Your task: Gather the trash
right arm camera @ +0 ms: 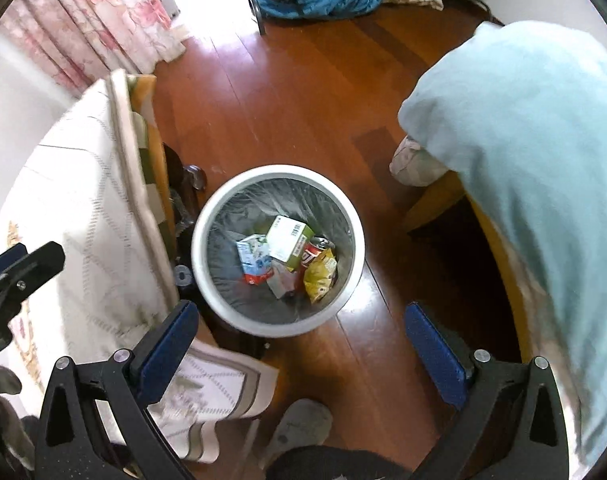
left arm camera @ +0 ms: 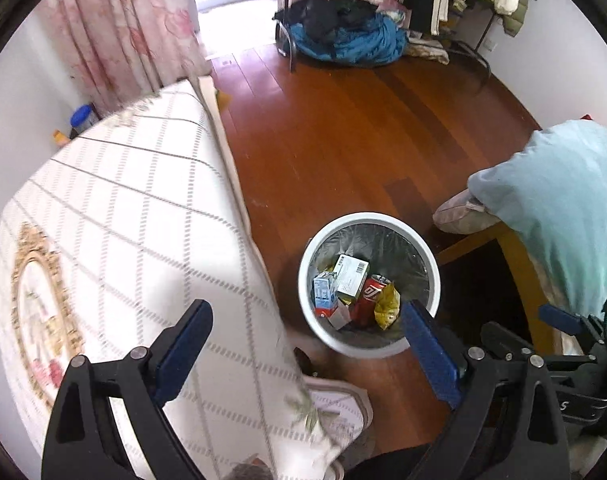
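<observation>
A white round trash bin (left arm camera: 315,312) with a grey liner stands on the wooden floor; it also shows in the right wrist view (right arm camera: 207,216). Inside lie a white box (left arm camera: 352,276) (right arm camera: 287,236), a blue-white carton (left arm camera: 324,292) (right arm camera: 253,258), a red can (left arm camera: 370,298) (right arm camera: 314,251) and a yellow snack bag (left arm camera: 386,305) (right arm camera: 320,272). My left gripper (left arm camera: 307,322) is open and empty, above the bin's near left edge and the bed. My right gripper (right arm camera: 301,322) is open and empty, just above the bin's near rim.
A bed with a white checked cover (left arm camera: 123,232) (right arm camera: 79,216) lies left of the bin. A wooden table (left arm camera: 519,256) (right arm camera: 435,200) draped in light blue cloth (left arm camera: 563,200) (right arm camera: 535,140) stands right. Blue bedding (left arm camera: 351,40) and a clothes rack are at the far end. Slippers (right arm camera: 301,426) are near.
</observation>
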`<state>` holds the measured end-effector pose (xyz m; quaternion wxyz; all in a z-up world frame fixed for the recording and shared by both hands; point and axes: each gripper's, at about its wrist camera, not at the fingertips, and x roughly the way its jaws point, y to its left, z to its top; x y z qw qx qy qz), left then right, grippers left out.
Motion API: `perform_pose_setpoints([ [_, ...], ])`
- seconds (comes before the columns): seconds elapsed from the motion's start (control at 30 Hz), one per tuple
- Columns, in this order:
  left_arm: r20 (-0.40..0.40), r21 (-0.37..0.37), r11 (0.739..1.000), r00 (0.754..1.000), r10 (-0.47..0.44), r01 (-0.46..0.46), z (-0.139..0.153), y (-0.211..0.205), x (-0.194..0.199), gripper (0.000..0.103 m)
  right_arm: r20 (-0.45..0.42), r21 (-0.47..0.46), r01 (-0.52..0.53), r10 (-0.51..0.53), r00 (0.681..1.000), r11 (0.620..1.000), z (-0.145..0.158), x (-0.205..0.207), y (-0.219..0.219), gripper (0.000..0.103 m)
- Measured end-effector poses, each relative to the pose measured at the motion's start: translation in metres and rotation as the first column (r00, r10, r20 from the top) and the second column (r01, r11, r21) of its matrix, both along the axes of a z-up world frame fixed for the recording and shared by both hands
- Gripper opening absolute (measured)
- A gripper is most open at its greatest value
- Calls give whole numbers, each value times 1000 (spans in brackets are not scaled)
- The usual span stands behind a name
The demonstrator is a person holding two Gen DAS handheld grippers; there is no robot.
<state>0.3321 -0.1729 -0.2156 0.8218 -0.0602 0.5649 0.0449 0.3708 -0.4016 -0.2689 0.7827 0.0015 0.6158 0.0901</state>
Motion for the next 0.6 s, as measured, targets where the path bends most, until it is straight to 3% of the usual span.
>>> perform_pose_setpoints([
  [0.23, 98, -5, 1000, 995, -9, 10, 63, 3, -61, 96, 99, 39, -22, 18, 995, 999, 75, -64, -1, 103],
  [0.6, 263, -61, 996, 964, -46, 64, 160, 8, -151, 96, 265, 142, -99, 59, 962, 985, 199, -172, -8, 103],
])
